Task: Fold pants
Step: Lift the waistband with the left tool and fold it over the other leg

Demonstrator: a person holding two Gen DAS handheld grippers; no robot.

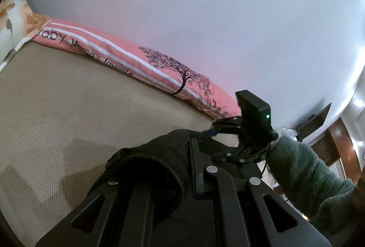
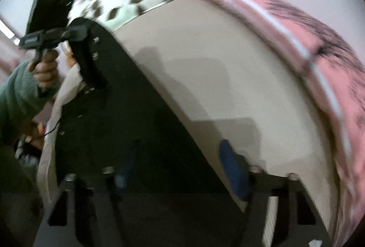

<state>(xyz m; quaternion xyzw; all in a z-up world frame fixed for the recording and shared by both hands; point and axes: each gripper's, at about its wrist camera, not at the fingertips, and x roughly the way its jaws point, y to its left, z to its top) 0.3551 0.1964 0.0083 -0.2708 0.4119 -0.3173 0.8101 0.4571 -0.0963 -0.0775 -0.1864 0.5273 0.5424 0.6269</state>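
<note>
Pants [image 1: 159, 162] clamped in left gripper [image 1: 194, 169] jaws | right gripper [image 2: 180, 176] jaws apart, pants between.

Black pants [image 2: 127, 110] hang lifted above the beige bed, fuzzy hem [image 1: 146, 165] bunched up w/ folds (blurred in right view).

The pink pillow [image 1: 127, 57] with white stripes has black words on it. They say "baby" and then "Mama's favorite". The first word is partly hidden at its start. A black tree is drawn next to the words. In the right wrist view the pillow is too blurry to read.
</note>
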